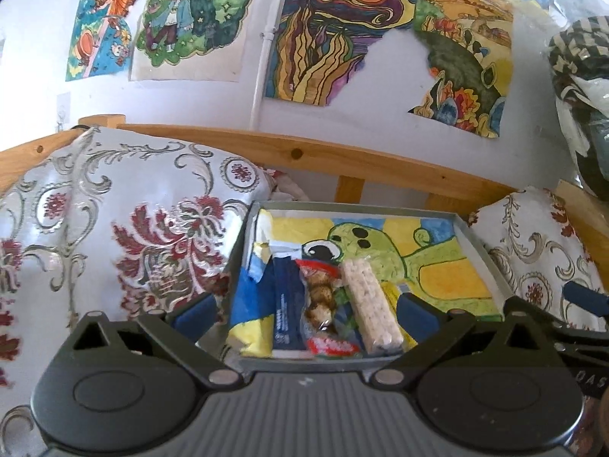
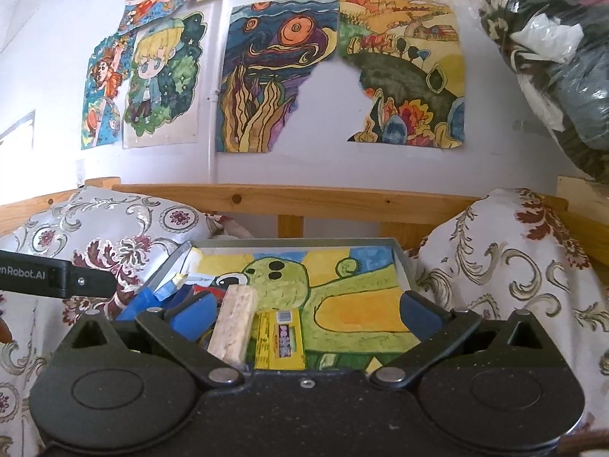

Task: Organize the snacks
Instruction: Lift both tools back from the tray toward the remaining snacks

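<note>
A grey box [image 1: 249, 224] lined with a green-and-yellow drawing holds several snacks at its left end. In the left wrist view they lie side by side: a yellow-blue packet [image 1: 253, 312], a dark blue packet [image 1: 286, 304], a clear bag of brown balls [image 1: 322, 301] and a white puffed-rice bar [image 1: 371, 304]. My left gripper [image 1: 306, 314] hangs open over them, holding nothing. In the right wrist view the box [image 2: 399, 255] shows the rice bar [image 2: 234, 323] beside a yellow packet [image 2: 281, 337]. My right gripper [image 2: 304, 314] is open and empty above the box's near edge.
Patterned floral cushions [image 1: 114, 236] [image 2: 506, 266] flank the box on both sides. A wooden rail [image 1: 342, 160] runs behind it under a wall of coloured drawings. Bagged clothes [image 2: 552, 57] hang at the upper right. The left gripper's black body [image 2: 57, 278] pokes in from the left.
</note>
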A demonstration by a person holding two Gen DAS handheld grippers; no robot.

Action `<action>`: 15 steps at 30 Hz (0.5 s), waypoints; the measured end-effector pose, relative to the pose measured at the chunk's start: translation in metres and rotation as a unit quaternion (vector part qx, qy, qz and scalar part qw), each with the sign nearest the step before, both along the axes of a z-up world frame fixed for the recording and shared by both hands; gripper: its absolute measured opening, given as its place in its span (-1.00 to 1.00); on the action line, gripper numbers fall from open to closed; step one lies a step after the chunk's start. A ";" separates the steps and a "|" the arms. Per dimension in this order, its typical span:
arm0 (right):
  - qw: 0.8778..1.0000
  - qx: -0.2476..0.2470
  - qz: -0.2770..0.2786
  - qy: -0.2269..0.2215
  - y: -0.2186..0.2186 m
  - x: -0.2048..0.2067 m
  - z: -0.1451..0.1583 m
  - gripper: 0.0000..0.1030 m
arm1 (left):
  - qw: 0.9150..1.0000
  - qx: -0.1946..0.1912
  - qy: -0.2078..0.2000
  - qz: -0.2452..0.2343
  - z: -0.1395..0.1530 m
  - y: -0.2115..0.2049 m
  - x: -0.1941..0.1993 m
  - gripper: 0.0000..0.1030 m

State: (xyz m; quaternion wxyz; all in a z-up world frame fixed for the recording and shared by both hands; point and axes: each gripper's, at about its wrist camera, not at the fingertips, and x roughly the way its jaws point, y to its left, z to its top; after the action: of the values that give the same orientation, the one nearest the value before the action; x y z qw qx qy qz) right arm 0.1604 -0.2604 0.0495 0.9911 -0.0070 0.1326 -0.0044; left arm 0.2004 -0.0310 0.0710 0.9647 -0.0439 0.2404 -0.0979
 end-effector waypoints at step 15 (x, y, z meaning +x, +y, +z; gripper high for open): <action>1.000 0.000 0.011 0.016 0.016 -0.078 -0.008 0.99 | 1.000 0.007 0.024 0.014 -0.008 0.018 -0.065 0.99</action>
State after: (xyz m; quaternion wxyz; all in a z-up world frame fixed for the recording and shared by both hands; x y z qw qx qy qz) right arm 0.0821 -0.2441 0.0419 0.9889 -0.0081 0.1480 0.0071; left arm 0.1357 -0.0126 0.0634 0.9604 -0.0433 0.2630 -0.0813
